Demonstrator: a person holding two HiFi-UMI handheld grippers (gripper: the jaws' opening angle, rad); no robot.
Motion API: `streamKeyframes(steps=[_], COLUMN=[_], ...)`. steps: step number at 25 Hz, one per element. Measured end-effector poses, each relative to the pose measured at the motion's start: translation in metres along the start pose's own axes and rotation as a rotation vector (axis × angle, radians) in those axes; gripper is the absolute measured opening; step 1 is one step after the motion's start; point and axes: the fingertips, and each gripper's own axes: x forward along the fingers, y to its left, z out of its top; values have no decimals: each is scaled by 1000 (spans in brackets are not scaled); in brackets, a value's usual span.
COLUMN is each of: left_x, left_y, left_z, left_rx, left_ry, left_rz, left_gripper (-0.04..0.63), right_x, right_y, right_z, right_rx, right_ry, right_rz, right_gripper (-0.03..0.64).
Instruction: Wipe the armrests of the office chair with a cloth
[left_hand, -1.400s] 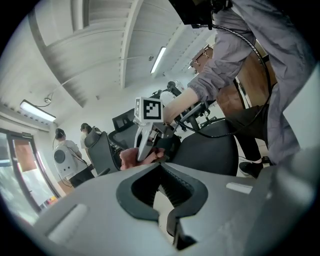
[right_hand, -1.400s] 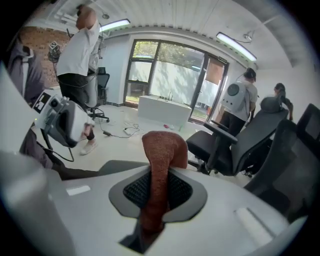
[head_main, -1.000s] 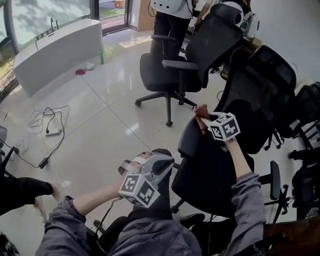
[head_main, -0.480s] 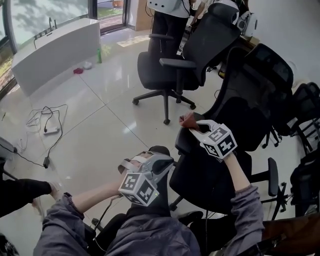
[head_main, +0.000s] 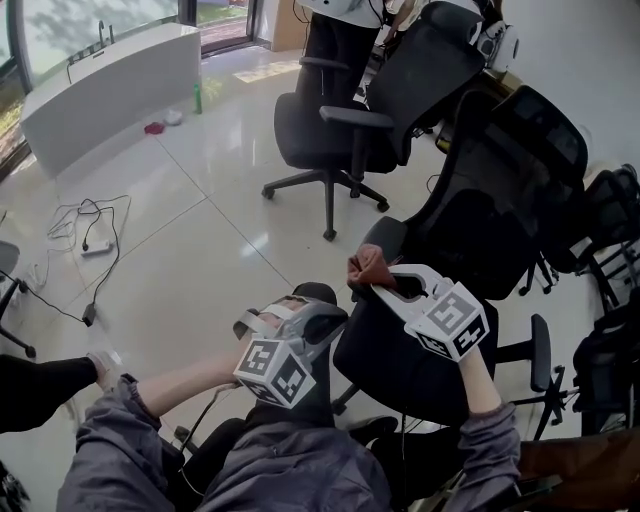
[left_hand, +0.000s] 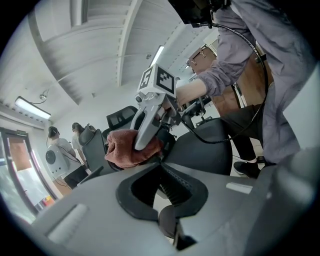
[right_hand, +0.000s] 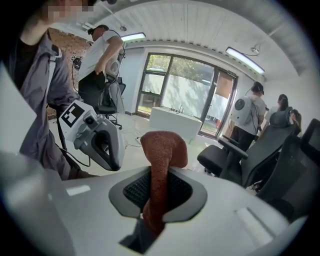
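One cloth (head_main: 368, 267) is pinched in my right tongs (head_main: 378, 288); my left tongs (head_main: 262, 320) are closed, empty. I should press it flat along the armrest (head_main: 541, 352) at four o'clock.

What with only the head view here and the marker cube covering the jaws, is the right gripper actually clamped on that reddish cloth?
Observer: Yes. The right gripper view shows the right gripper with its jaws shut on the cloth, which stands up between them.
Operator: And the left one?
Observer: In its own view, the left gripper has its jaws together with nothing between them.
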Motion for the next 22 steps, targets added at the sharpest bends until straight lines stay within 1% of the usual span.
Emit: streamKeyframes(steps=[7,11,16,19,22], left_x=[3,2,3,5,4], left_y=[-7,-9,-12,-18,-25], left_z=[-6,-13,-19,-19,-18], left_rx=[3,-15,-27,-21,-18], left_ry=[10,20,27,29,28], left_rz=[-14,-18,-25,-39,-51], left_gripper=[17,17,17,17,17], right_x=[28,45,52,50,42], right_y=[-74,-122,-173,-182,-160], right_z=[-33,-54,-72,-77,-68], right_rx=[89,185,246,287,277], right_ry=[82,111,150,126,65], right_rz=[-104,-168,-285,-314,-285], right_gripper=[51,51,51,51,51])
